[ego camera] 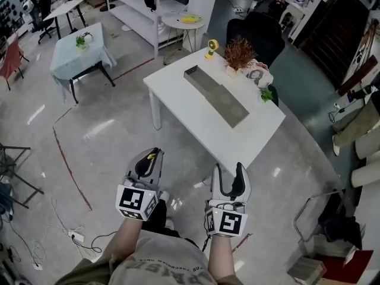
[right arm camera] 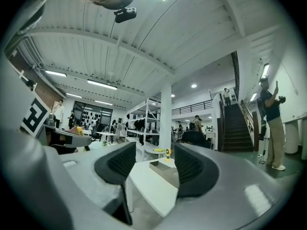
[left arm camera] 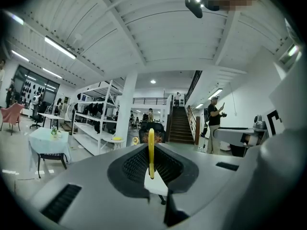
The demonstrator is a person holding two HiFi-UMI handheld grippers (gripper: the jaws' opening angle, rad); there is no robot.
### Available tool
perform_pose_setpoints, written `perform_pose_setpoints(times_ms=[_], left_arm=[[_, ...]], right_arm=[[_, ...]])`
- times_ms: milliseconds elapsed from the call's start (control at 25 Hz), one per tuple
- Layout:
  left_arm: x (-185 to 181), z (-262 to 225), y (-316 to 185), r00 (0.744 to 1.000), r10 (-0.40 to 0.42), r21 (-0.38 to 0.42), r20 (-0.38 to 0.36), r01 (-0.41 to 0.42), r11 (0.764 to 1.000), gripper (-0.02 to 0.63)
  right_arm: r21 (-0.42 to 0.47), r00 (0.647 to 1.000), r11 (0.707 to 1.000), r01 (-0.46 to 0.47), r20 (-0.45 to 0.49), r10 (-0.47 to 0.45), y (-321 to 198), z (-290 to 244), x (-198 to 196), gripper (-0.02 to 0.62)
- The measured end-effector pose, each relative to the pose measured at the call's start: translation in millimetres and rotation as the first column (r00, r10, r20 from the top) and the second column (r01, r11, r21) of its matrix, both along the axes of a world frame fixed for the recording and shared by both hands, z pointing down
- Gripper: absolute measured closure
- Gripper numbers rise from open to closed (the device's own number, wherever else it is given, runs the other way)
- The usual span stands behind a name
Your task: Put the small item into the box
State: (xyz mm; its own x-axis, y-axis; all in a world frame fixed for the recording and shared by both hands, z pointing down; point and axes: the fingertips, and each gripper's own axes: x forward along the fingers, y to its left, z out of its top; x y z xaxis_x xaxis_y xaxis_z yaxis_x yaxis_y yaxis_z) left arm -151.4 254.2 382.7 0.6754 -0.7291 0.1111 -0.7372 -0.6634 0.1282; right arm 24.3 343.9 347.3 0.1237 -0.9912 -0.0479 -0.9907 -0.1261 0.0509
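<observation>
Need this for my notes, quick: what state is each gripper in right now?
Left gripper: jaws shut on a thin yellow item.
Right gripper: jaws open, nothing between them.

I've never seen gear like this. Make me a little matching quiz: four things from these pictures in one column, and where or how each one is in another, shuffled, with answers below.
1. left gripper
2. right gripper
3. long grey box
4. small yellow fan

A. stands near the brown plant
B. jaws apart, nothing between them
C. lies in the middle of the white table
D. shut on a thin yellow item

Pairs: 1-D, 2-B, 3-C, 4-A
</observation>
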Motion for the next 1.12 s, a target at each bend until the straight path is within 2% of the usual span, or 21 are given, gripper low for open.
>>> perform_pose_setpoints(times_ms=[240,680,1120], left_arm=[[23,-1,-54,0.998,0.055,-0.003,-0.004,-0.055,0.998,0.575],[41,-22,-159,0.993,0.117,0.027,-0.021,-0.116,0.993,0.575],[64,-12,-210,0.989,0.147,0.004,-0.016,-0.147,0.989,0.575]], right_arm=[[-0.009,0.999,0.999,-0.043,0.006,0.043,-48,1,14,0.354],[0.0,0.994,0.995,-0.103,0.037,0.103,-134,-9,29,0.354],[-0.014,0.991,0.993,-0.12,0.054,0.121,-188,-2,46,0.354]])
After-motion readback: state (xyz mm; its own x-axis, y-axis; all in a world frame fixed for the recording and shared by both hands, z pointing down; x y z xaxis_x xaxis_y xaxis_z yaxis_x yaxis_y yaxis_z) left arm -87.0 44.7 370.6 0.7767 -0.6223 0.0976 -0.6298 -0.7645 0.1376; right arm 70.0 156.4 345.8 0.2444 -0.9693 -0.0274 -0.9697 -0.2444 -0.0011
